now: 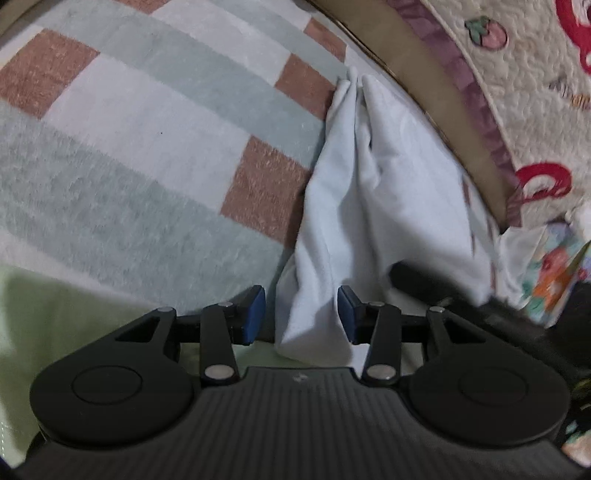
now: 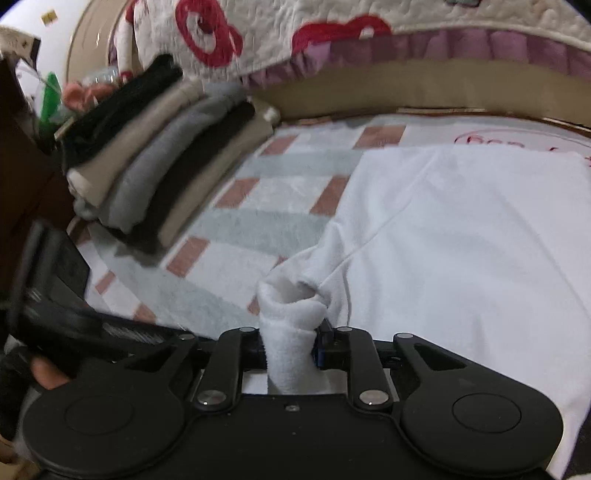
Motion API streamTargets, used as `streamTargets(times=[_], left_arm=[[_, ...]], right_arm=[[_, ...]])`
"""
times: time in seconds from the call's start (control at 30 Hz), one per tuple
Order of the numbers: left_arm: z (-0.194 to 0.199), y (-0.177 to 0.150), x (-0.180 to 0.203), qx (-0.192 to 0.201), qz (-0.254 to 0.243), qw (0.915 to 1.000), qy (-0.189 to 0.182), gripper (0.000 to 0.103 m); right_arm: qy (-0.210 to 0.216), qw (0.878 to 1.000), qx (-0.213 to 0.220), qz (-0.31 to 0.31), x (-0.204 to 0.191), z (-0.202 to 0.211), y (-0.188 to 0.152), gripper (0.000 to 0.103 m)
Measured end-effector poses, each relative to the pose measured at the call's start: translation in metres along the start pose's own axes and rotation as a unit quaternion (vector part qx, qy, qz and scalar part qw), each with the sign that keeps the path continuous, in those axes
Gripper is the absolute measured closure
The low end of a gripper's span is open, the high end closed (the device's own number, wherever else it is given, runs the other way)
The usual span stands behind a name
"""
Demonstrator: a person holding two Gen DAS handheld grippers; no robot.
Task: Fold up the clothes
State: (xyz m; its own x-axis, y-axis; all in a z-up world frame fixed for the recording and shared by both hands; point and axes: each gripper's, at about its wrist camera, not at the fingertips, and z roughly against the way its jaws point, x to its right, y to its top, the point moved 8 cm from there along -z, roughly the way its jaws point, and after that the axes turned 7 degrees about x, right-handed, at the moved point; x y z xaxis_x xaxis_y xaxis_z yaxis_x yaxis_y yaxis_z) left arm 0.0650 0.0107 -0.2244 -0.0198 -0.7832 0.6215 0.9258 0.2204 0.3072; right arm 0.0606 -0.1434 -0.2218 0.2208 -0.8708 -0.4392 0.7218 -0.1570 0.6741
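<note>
The right gripper [image 2: 291, 345] is clenching a bunched sleeve of the white shirt [image 2: 461, 229]. The left gripper [image 1: 301, 317] is hanging released around its cloth. A stack of folded clothes [image 2: 155, 155] is lying nearby, while this shirt is lying largely unfolded.

The work surface is a checked blanket [image 2: 273, 229] in pale green, white and terracotta squares. Directly behind the blanket runs a tan padded edge [image 2: 406, 88]. Above that edge hangs a cream quilt [image 2: 332, 14] with red motifs and a purple frill. Lighting is dim.
</note>
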Motion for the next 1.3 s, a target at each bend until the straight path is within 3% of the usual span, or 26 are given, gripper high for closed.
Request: streamTargets(times=[0.13,0.23,0.33,0.47,0.57,0.67,0.8,0.9,0.97,1.0,1.03,1.07,1.1,1.3], left_arm=[[0.011,0.01,0.004,0.044,0.038,0.9973,-0.043,0.064],[0.022,0.021,0.004,0.084,0.056,0.9921,-0.074,0.058],[0.022,0.028,0.007,0.083,0.072,0.9889,-0.1,0.055],[0.011,0.018,0.014,0.054,0.066,0.9897,-0.115,0.053],[-0.001,0.011,0.025,0.026,0.033,0.9915,-0.123,0.045],[-0.011,0.003,0.029,0.018,-0.033,0.9962,-0.078,0.045],[-0.016,0.001,0.034,0.021,-0.048,0.9954,-0.08,0.041],[-0.02,-0.001,0.04,0.031,-0.057,0.9943,-0.085,0.037],[-0.023,-0.004,0.047,0.047,-0.083,0.9927,-0.074,0.038],[-0.024,-0.005,0.051,0.054,-0.101,0.9912,-0.066,0.043],[-0.024,-0.007,0.057,0.062,-0.136,0.9876,-0.049,0.057],[-0.024,-0.009,0.063,0.069,-0.17,0.9824,-0.033,0.098],[-0.024,-0.011,0.067,0.075,-0.195,0.9777,-0.019,0.096],[-0.021,-0.002,0.043,0.078,-0.154,0.9849,0.011,0.097]], right_arm=[[0.018,0.997,0.017,0.068,-0.024,-0.001,0.0,0.081],[0.023,0.996,0.013,0.083,-0.029,-0.002,0.001,0.081],[0.038,0.998,0.003,0.059,-0.026,0.0,-0.002,0.077],[0.094,0.995,-0.022,0.036,-0.033,0.019,-0.017,0.073],[0.096,0.994,-0.024,0.035,-0.034,0.043,-0.025,0.073],[0.044,0.997,-0.007,0.066,-0.021,0.069,-0.024,0.072],[-0.086,0.989,0.012,0.123,0.016,0.102,-0.028,0.055],[-0.157,0.982,0.012,0.1,0.046,0.114,-0.038,0.054],[-0.174,0.983,0.013,0.058,0.064,0.118,-0.045,0.054],[-0.174,0.984,0.013,0.041,0.069,0.119,-0.046,0.054],[-0.172,0.984,0.013,0.033,0.071,0.118,-0.047,0.054],[-0.171,0.985,0.014,0.026,0.072,0.118,-0.048,0.054],[-0.169,0.985,0.013,0.024,0.073,0.117,-0.049,0.054],[-0.146,0.988,-0.009,0.057,0.059,0.104,-0.061,0.051]])
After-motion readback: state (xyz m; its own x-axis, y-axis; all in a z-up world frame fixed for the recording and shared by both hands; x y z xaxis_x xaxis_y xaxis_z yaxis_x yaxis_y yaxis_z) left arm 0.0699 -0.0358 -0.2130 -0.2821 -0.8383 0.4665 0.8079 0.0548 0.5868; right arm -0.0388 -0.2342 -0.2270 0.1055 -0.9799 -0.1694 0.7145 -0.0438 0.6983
